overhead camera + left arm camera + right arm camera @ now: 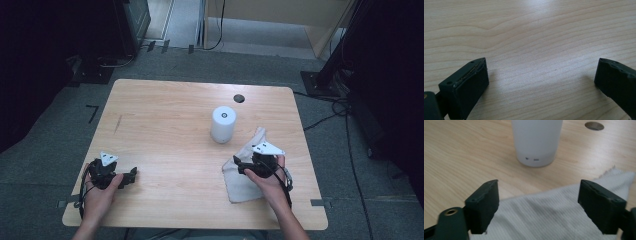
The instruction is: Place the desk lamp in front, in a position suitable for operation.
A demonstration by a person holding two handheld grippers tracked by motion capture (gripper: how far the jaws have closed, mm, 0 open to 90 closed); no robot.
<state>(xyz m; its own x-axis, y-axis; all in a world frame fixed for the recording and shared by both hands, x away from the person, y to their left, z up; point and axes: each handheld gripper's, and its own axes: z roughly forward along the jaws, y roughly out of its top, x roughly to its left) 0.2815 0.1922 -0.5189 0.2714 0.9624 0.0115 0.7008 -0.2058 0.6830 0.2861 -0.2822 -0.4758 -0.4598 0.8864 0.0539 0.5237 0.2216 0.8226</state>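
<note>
A white ribbed cloth (242, 177) (549, 215) lies crumpled on the wooden table (165, 130) at the front right. My right gripper (239, 166) (537, 205) hovers over it with its jaws wide apart; the cloth lies below and between them, and the pads do not press on it. Beyond the cloth stands a white cylinder (222, 124) (536, 140), upright. My left gripper (131, 176) (541, 80) rests at the front left, jaws spread over bare wood with nothing between them.
A round dark hole (239, 98) (594, 125) sits in the tabletop behind the cylinder. Cables (330, 117) and dark equipment stands lie on the floor around the table. Bare wood spans the middle and left of the tabletop.
</note>
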